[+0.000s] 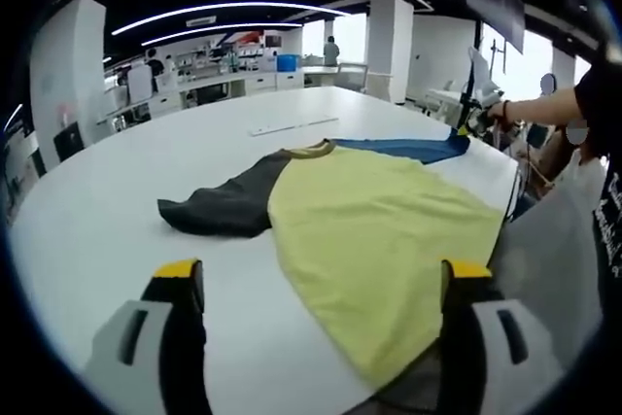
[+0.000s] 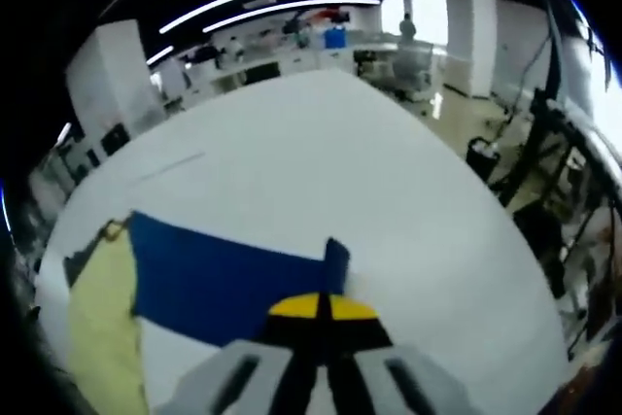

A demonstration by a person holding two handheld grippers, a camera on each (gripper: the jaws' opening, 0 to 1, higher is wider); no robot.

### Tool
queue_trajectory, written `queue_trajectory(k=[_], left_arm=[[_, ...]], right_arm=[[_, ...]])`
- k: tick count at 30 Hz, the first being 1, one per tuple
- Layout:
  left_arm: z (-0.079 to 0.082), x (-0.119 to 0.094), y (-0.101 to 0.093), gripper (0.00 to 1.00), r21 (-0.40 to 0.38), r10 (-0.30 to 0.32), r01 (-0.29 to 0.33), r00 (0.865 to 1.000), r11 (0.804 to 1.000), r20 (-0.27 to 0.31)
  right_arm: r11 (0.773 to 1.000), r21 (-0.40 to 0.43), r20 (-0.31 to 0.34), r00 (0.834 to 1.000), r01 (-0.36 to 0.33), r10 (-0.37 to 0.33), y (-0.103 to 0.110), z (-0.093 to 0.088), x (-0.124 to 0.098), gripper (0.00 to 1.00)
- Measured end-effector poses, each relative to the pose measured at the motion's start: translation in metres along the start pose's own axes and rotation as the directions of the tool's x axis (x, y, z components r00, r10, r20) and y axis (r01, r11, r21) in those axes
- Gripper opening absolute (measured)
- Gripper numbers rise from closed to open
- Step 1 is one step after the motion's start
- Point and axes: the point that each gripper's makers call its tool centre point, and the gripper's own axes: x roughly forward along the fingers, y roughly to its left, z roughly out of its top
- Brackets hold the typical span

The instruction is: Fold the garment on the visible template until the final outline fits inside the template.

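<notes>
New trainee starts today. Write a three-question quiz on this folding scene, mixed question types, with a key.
1. True or false: the right gripper is shut on the garment's blue sleeve.
2. Multiple choice: the dark grey sleeve of the yellow-bodied shirt lies
A. spread on the white table
B. folded over the yellow body
C. hanging off the table edge
3. Fill in: the left gripper has its jaws ____, with nothing between them.

Key:
1. True; its yellow tips meet on the blue cloth.
2. A
3. open
</notes>
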Motion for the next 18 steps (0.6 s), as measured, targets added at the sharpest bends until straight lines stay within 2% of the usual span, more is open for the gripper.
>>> queue_trajectory(k=[7,18], left_arm=[[-0.004,-0.005,0.003,0.99,0.017,-0.012,0.012,1.000,1.000,-0.005],[-0.004,-0.008,0.001,0.99,-0.003,-0.047,0.047,0.999,0.999,0.011]], right_arm=[[0.999,-0.006,-0.016,0.999,-0.047,0.047,0.029,0.009,0.000,0.00],[0.988,-0.095,-0.036,0.992,-0.120,0.117,0.080,0.028,0.005,0.00]])
